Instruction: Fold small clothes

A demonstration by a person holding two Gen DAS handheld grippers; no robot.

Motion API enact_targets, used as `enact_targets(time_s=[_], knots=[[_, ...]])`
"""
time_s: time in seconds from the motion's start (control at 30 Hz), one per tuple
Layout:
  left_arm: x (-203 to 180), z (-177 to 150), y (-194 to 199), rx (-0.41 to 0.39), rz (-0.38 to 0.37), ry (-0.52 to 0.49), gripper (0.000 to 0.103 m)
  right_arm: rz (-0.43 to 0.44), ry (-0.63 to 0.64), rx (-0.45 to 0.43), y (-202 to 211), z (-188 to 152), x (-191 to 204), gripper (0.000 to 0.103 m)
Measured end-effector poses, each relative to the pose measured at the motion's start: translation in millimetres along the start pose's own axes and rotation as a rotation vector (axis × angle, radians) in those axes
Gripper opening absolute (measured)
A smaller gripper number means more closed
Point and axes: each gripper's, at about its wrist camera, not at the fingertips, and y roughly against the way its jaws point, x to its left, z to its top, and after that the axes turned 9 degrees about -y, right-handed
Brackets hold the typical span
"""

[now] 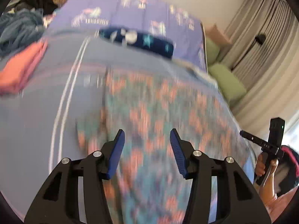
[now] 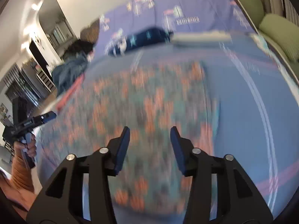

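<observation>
A small garment with an orange and teal pattern lies spread flat on the blue bed cover; it also shows in the right wrist view. Both views are blurred. My left gripper is open and empty above the garment's near part. My right gripper is open and empty above the garment too. The right gripper's handle shows at the right edge of the left wrist view. The left gripper shows at the left edge of the right wrist view.
A folded dark blue star-print garment lies at the far side of the bed. A pink folded cloth and a heap of blue and dark clothes sit at the far left. Green cushions and curtains are at the right.
</observation>
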Motion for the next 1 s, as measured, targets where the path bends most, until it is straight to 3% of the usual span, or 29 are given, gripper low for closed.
enact_targets(time_s=[0.07, 0.13, 0.23, 0.3, 0.43, 0.6, 0.7, 0.8, 0.9, 1.0], knots=[[0, -30, -8, 0.05, 0.067, -0.031, 0.051, -0.066, -0.015, 0.018, -10, -25, -12, 0.05], [-10, -42, 0, 0.018, 0.141, -0.11, 0.051, -0.107, 0.018, -0.041, -2, -36, -4, 0.053], [-22, -46, 17, 0.012, 0.193, -0.142, 0.053, -0.142, 0.027, -0.016, 0, -36, 12, 0.07], [-20, -49, 29, -0.004, 0.199, -0.129, 0.053, -0.169, 0.002, -0.01, 3, -34, 19, 0.07], [2, -62, 54, -0.054, 0.208, -0.027, 0.06, -0.098, -0.018, -0.065, 19, -42, 32, 0.059], [40, -74, 70, -0.104, 0.152, 0.177, 0.062, -0.045, 0.164, -0.087, 17, -56, 91, 0.057], [45, -80, 75, -0.124, 0.123, 0.198, 0.067, -0.035, 0.364, -0.149, 12, -74, 143, 0.063], [46, -85, 74, -0.122, 0.108, 0.203, 0.067, 0.002, 0.505, -0.134, 1, -90, 180, 0.066], [48, -89, 78, -0.136, 0.074, 0.229, 0.067, 0.046, 0.516, -0.113, -4, -91, 194, 0.066], [40, -84, 84, -0.177, 0.014, 0.204, 0.067, 0.045, 0.43, -0.098, 1, -79, 181, 0.066]])
